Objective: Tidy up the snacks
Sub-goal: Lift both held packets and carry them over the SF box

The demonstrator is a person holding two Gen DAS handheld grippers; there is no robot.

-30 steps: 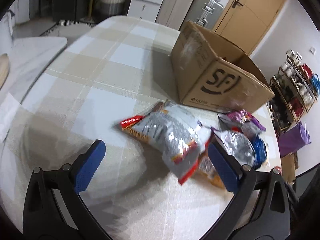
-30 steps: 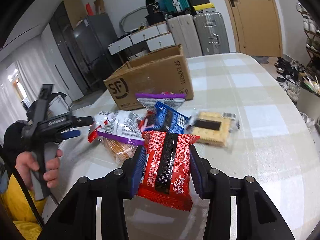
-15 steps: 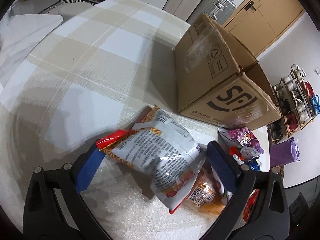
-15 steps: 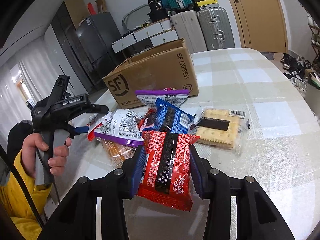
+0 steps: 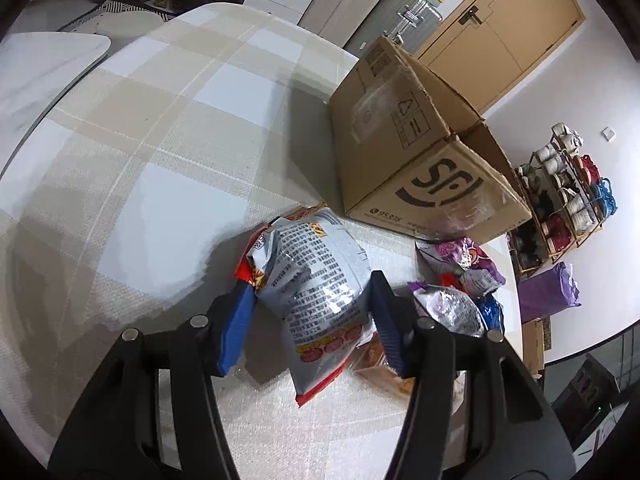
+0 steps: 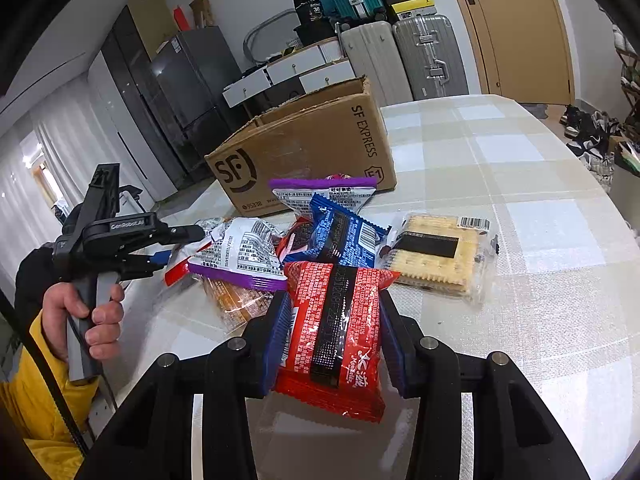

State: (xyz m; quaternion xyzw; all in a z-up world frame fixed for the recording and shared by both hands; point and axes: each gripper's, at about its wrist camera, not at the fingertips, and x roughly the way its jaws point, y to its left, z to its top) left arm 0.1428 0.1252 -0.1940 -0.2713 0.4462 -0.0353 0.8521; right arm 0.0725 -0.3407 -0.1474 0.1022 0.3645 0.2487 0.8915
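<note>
My left gripper [image 5: 310, 320] is shut on a silver snack bag with red edges [image 5: 316, 280], crumpled between the blue pads at the left edge of the snack pile. The bag also shows in the right wrist view [image 6: 240, 252], with the left gripper [image 6: 176, 240] on it. My right gripper [image 6: 332, 332] is shut on a red snack pack with a black stripe [image 6: 336, 332], held above the table. An open SF cardboard box [image 5: 420, 152] stands behind the pile, also in the right wrist view [image 6: 308, 152].
Loose on the checked tablecloth [image 6: 540, 240] lie a purple-edged bag [image 6: 324, 196], a blue pack [image 6: 344, 232], a clear cracker pack [image 6: 436, 256] and an orange pack [image 6: 236, 300]. Suitcases [image 6: 424, 56] and drawers stand beyond the table. A shoe rack [image 5: 568, 184] is off the table's right.
My left gripper moved forward onto the silver bag and closed on it, crumpling it. My right gripper keeps holding the red pack and has shifted only slightly.
</note>
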